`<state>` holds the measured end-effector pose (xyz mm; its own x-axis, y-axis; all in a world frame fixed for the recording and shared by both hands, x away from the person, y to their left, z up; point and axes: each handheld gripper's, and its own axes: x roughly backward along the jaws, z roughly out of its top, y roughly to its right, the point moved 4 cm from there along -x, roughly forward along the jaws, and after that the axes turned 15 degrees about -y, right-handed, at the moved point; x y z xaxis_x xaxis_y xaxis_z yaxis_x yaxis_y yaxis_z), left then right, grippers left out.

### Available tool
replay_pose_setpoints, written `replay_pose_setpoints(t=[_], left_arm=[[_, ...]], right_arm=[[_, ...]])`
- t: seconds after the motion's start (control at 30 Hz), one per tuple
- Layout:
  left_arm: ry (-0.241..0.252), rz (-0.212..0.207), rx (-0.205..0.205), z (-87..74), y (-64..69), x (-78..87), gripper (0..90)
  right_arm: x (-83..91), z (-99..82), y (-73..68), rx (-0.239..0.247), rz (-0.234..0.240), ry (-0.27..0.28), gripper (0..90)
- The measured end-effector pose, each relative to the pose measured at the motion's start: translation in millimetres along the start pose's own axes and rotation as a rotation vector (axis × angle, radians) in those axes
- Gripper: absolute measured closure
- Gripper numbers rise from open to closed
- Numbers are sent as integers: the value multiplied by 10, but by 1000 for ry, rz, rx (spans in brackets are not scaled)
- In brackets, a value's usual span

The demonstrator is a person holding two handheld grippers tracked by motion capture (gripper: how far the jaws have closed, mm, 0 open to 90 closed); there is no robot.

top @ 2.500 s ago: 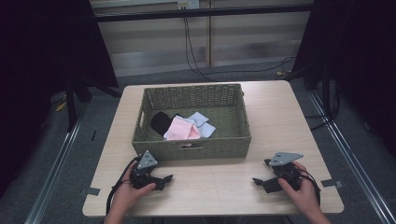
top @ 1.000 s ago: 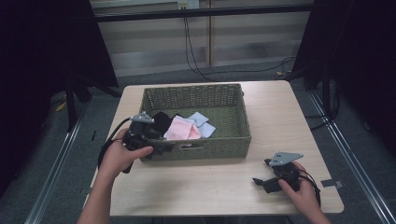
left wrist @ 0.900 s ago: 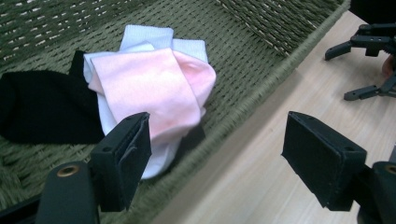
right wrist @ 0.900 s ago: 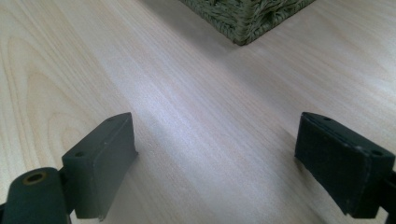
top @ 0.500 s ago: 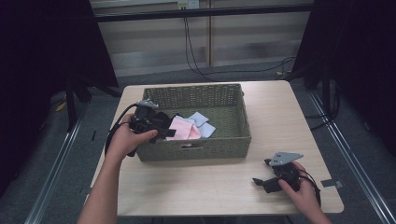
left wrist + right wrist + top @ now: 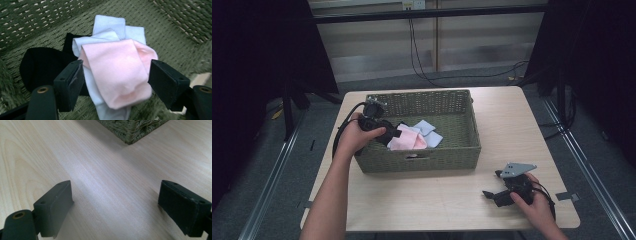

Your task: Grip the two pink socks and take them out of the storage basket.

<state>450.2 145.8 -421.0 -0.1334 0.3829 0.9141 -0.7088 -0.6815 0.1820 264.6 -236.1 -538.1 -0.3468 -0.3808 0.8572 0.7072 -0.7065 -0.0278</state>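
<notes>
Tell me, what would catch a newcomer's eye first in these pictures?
Most likely the green woven basket in the middle of the pale wooden table, with a small heap inside: a pink sock on top of white ones and a black one. Next, the left gripper, reaching into the basket with its jaws open on either side of the pink sock, while the right gripper rests open on the table near the front right corner.

Pink sock at frame centre; white sock beneath; black sock at left; green woven basket; pale wood-grain table.
</notes>
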Motion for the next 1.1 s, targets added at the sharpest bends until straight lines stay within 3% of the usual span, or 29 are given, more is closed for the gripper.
replay_pose_setpoints(t=[0.17, 0.37, 0.53, 0.67, 0.77, 0.8, 0.83, 0.9, 0.97, 1.0, 1.03, 1.1], left_arm=[[-18, 2, 0, 93, -51, -88, 280], [-62, 4, 30, 195, -159, -272, 283], [-63, -3, 58, 208, -213, -349, 283], [-100, -11, 77, 177, -248, -469, 284], [-117, -39, 93, 147, -265, -558, 297], [-126, -52, 86, 142, -268, -566, 338], [-131, -59, 92, 143, -255, -567, 453], [-140, -42, 86, 158, -246, -534, 584], [-141, -34, 91, 167, -238, -514, 636], [-149, -42, 95, 170, -238, -485, 718], [-161, -44, 96, 174, -236, -432, 854], [-172, -55, 102, 186, -218, -377, 890]], right_arm=[[0, 1, -1, -3, 0, 2, 115], [-1, 2, 0, 1, -1, 3, 115], [-3, 3, 0, 6, -1, 5, 114], [-3, 3, 0, 7, -1, 5, 114], [-3, 3, 0, 7, -1, 5, 114], [-3, 3, -1, 5, -1, 4, 115], [-3, 3, -2, 7, 0, 4, 115], [-3, 3, -2, 7, 0, 4, 114], [-3, 3, -1, 8, 0, 5, 114], [-3, 3, -2, 9, 1, 5, 114], [-3, 3, -2, 9, 1, 5, 115], [-2, 3, -3, 8, 2, 4, 114]])
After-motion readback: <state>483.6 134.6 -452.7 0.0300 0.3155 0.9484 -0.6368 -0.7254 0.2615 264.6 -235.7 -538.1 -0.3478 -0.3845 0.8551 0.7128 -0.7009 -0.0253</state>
